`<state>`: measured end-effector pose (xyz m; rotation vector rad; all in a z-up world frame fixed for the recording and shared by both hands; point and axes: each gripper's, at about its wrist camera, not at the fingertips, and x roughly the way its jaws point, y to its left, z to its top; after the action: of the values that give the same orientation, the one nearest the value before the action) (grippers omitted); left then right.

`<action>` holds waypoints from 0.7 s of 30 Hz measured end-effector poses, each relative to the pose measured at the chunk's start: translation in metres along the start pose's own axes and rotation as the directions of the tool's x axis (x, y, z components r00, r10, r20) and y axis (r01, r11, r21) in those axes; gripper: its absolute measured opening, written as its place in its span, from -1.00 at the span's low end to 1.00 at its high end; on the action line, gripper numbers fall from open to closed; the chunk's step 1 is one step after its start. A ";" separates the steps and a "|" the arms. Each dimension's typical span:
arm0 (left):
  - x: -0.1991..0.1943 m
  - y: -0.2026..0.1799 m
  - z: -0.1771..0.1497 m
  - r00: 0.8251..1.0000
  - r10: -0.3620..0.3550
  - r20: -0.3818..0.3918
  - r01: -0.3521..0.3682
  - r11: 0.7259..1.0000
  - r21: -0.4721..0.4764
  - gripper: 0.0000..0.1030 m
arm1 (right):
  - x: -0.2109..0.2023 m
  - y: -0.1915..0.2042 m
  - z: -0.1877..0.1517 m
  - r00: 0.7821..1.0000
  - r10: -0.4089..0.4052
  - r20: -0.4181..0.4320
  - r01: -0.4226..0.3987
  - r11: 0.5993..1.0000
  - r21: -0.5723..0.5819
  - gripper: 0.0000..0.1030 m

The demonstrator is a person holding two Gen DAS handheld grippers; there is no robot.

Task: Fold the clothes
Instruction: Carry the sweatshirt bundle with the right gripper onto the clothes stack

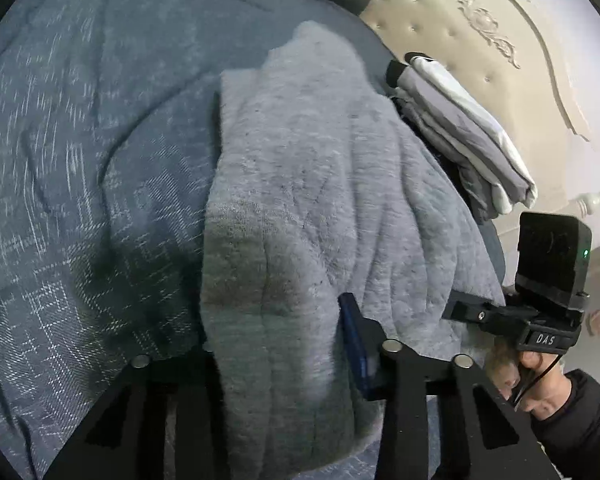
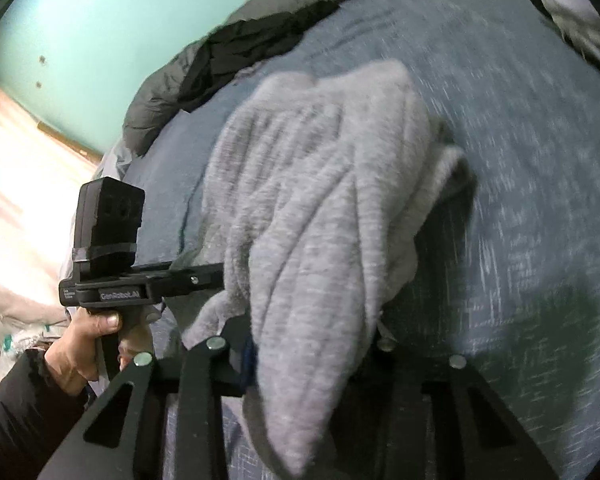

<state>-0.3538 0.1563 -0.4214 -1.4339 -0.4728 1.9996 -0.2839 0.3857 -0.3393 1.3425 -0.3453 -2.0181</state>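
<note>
A light grey fleece garment (image 1: 320, 168) lies bunched and partly lifted over the blue patterned bedspread (image 1: 80, 140). In the left wrist view my left gripper (image 1: 276, 328) is shut on a thick fold of it. The blue pad (image 1: 354, 340) presses the cloth's right side, and the other finger is hidden under the fabric. In the right wrist view the garment (image 2: 320, 200) hangs in ridges from my right gripper (image 2: 316, 344), which is shut on its near end. Each view shows the other gripper gripping the garment's edge in a person's hand: the right gripper (image 1: 472, 308) and the left gripper (image 2: 204, 276).
A folded stack of grey and white clothes (image 1: 468, 136) sits by the beige tufted headboard (image 1: 480, 20). A black garment (image 2: 252, 52) and a grey duvet (image 2: 156, 96) lie at the bed's far edge below a teal wall (image 2: 100, 20). The bedspread (image 2: 540, 160) lies bare to the right.
</note>
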 end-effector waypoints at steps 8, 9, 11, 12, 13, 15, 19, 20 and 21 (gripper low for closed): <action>-0.031 -0.041 0.014 0.997 -0.028 0.077 0.026 0.999 0.028 -0.29 | -0.039 0.019 0.026 0.999 0.029 0.042 -0.026 0.998 -0.063 -0.39; -0.035 -0.047 0.016 0.996 -0.034 0.087 0.031 0.999 0.031 -0.29 | -0.047 0.017 0.028 0.998 0.030 0.046 -0.027 0.997 -0.069 -0.39; -0.042 -0.061 0.022 0.994 -0.036 0.099 0.031 0.999 0.043 -0.29 | -0.062 0.015 0.031 0.998 0.032 0.053 -0.027 0.996 -0.083 -0.39; -0.045 -0.067 0.024 0.994 -0.035 0.103 0.030 0.998 0.049 -0.29 | -0.072 0.015 0.034 0.998 0.037 0.057 -0.031 0.996 -0.088 -0.39; -0.048 -0.073 0.028 0.993 -0.037 0.108 0.031 0.998 0.054 -0.29 | -0.079 0.014 0.036 0.997 0.040 0.062 -0.034 0.995 -0.092 -0.39; -0.053 -0.086 0.035 0.992 -0.045 0.117 0.038 0.997 0.063 -0.29 | -0.089 0.019 0.046 0.996 0.044 0.076 -0.037 0.995 -0.097 -0.39; -0.072 -0.100 0.062 0.989 -0.044 0.139 0.031 0.995 0.091 -0.29 | -0.116 0.024 0.063 0.993 0.053 0.102 -0.041 0.992 -0.119 -0.39; -0.077 -0.106 0.066 0.988 -0.045 0.146 0.031 0.995 0.098 -0.29 | -0.121 0.025 0.069 0.993 0.058 0.107 -0.045 0.992 -0.121 -0.39; -0.077 -0.117 0.070 0.987 -0.047 0.152 0.031 0.994 0.104 -0.29 | -0.131 0.025 0.073 0.992 0.059 0.113 -0.045 0.991 -0.126 -0.39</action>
<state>-0.3707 0.1959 -0.2711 -1.2052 -0.4552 2.0819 -0.3076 0.4435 -0.2012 1.1322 -0.3000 -2.0445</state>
